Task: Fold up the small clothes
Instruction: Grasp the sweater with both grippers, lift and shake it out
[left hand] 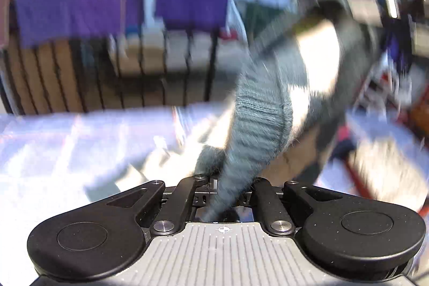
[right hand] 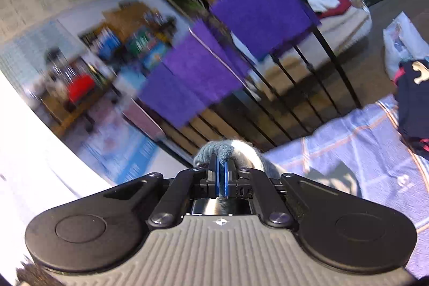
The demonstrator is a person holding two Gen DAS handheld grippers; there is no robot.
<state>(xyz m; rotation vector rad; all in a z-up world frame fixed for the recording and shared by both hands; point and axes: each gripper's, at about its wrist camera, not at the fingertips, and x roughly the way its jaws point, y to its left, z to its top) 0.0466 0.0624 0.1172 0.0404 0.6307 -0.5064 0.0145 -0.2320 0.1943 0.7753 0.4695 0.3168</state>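
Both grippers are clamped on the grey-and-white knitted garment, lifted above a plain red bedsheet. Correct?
Not quite. The sheet is pale blue-lilac checked fabric with orange lines, not plain red; the right wrist view shows it. The left gripper and right gripper do both clamp the grey-and-white knitted garment.

You see a grey-and-white ribbed knit garment [left hand: 257, 119], a pale blue checked cloth with orange lines [right hand: 356, 136], and purple towels [right hand: 260, 7].
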